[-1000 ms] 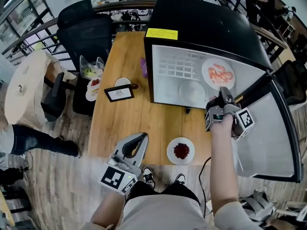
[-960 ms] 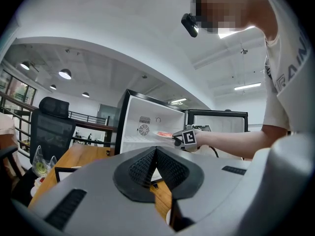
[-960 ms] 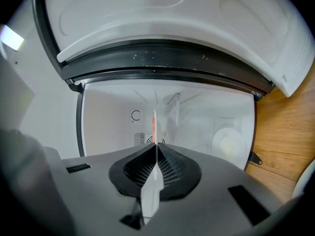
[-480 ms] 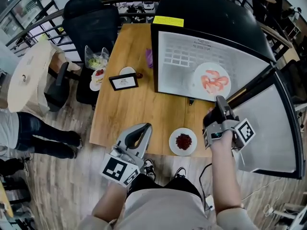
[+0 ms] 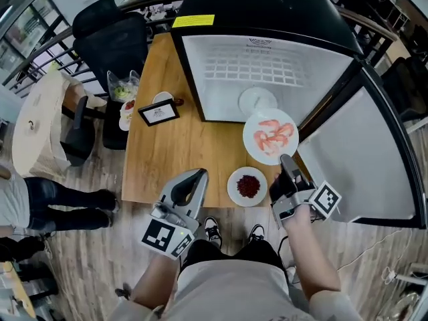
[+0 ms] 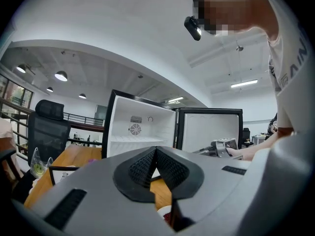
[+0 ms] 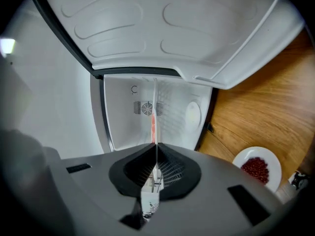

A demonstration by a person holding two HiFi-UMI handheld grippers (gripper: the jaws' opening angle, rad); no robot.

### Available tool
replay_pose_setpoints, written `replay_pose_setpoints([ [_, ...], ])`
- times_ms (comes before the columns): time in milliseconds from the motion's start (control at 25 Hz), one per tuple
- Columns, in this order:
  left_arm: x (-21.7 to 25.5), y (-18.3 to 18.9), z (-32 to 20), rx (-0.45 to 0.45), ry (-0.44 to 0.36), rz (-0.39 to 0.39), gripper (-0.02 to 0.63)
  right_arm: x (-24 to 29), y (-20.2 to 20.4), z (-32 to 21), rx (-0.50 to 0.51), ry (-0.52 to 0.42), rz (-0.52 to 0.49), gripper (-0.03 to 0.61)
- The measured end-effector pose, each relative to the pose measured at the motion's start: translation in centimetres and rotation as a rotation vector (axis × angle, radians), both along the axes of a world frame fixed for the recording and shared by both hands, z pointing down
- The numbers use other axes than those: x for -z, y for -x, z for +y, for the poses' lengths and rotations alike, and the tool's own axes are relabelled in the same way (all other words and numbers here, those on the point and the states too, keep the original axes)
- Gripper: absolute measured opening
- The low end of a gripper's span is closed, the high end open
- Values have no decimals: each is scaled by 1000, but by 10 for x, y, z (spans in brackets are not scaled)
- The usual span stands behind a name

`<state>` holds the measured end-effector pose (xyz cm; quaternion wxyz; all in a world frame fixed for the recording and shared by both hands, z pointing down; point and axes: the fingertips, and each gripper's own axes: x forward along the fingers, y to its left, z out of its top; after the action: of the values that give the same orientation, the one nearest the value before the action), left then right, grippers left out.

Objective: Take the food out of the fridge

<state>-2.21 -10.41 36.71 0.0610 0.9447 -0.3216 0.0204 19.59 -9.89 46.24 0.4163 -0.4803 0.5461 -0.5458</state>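
**Jaws clamped on the shrimp plate [image 5: 270, 136] rim, outside the fridge [image 5: 221, 92]**

Right gripper [image 5: 284, 160] pinches the plate's near edge thinly, apparently to keep it flat so the shrimp stay on. Left gripper [image 5: 189, 179] hangs closed, empty. Just left of the right jaws, a red-food dish [image 5: 248, 186] sits on the bench [image 5: 167, 152]. Beyond, the fridge stands open.

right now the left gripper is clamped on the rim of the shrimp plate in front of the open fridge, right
Wrong gripper. The head view shows the right gripper shut on the rim of the shrimp plate in front of the open fridge; the left gripper is shut on nothing, off by the near edge of the table.
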Motion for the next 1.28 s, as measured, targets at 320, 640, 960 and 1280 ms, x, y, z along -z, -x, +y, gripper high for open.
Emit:
replay_pose_setpoints([
  [320,-8,-38,17,-77,17,-15,6,-45,10,69,81,12,-13,29],
  [640,-22,-67,34,-131,47,-28,6,-100,-15,123,69,54,-25,29],
  [960,-30,-76,43,-150,64,-46,6,-164,-53,157,-11,119,0,29],
  [1280,-33,-74,50,-149,70,-71,6,-206,-71,166,-74,169,3,29],
])
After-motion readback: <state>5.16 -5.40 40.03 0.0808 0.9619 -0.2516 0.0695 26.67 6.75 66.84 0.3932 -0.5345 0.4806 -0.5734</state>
